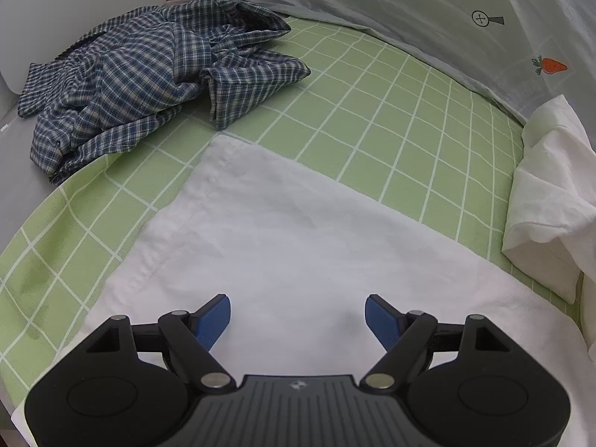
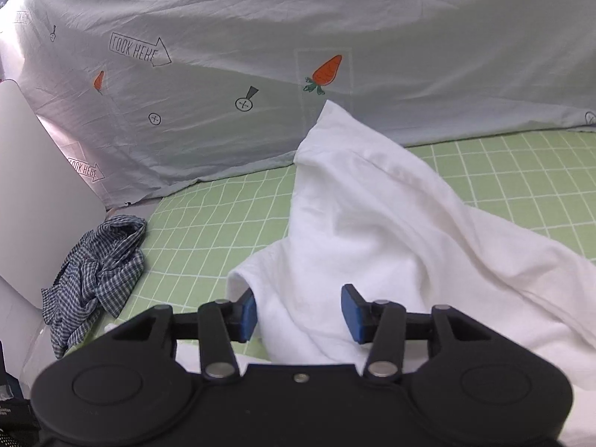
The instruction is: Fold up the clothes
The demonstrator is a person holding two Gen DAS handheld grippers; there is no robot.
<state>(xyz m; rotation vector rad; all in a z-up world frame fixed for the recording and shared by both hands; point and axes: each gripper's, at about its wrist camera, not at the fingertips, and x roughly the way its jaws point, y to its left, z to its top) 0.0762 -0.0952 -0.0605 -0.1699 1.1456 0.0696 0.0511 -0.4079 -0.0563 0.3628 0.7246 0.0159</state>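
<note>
Folding is under way: the left gripper (image 1: 298, 314), fingers apart and empty, hovers over the flat white garment (image 1: 283, 246) on the green checked cover (image 1: 391, 119). The right gripper (image 2: 299, 311), fingers apart, straddles a raised fold without clamping it. Beyond the left fingers, a plaid shirt (image 1: 141, 74) waits crumpled.

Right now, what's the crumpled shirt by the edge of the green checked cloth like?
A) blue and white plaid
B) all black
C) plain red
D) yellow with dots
A: the crumpled shirt shows a blue and white plaid pattern, bunched up at the edge of the green checked cloth, apart from the white garment.
</note>
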